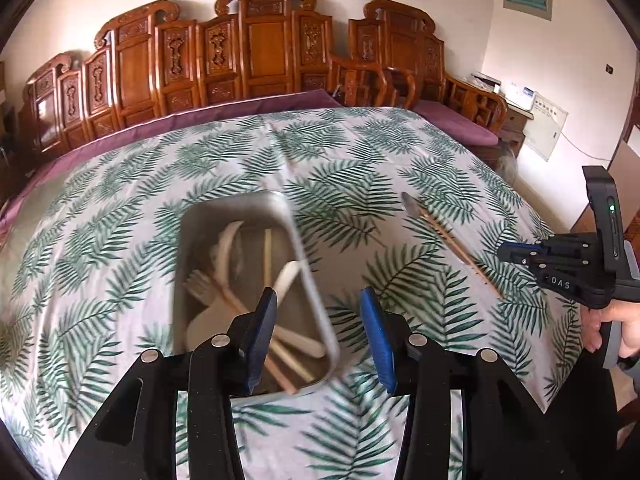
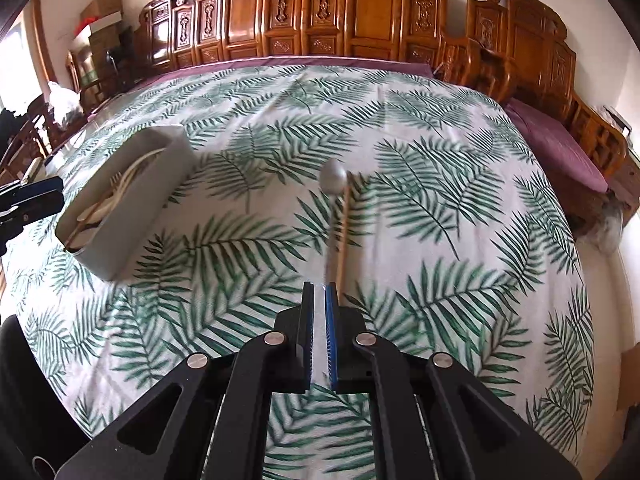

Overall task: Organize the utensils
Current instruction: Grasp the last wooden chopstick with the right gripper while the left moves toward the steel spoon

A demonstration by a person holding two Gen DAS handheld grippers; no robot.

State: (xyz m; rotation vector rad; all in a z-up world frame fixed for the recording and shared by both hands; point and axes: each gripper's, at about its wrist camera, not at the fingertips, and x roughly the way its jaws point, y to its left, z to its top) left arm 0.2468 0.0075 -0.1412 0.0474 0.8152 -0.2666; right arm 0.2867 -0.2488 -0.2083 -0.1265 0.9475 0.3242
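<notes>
Blur softens the grey bin [image 1: 224, 216] on the leaf-print surface [image 1: 160, 168], so the pale spoons, fork and chopsticks [image 1: 240, 292] inside run together. The left hand-held gripper [image 1: 318, 340] hangs above the bin's near end, jaws parted and empty, its fingers covering part of that end. Right of the bin, the right hand-held gripper [image 2: 319, 336] is clenched on a grey spoon [image 2: 332, 184]; a loose chopstick [image 2: 343, 224] lies just beside the spoon, its near end hidden.
</notes>
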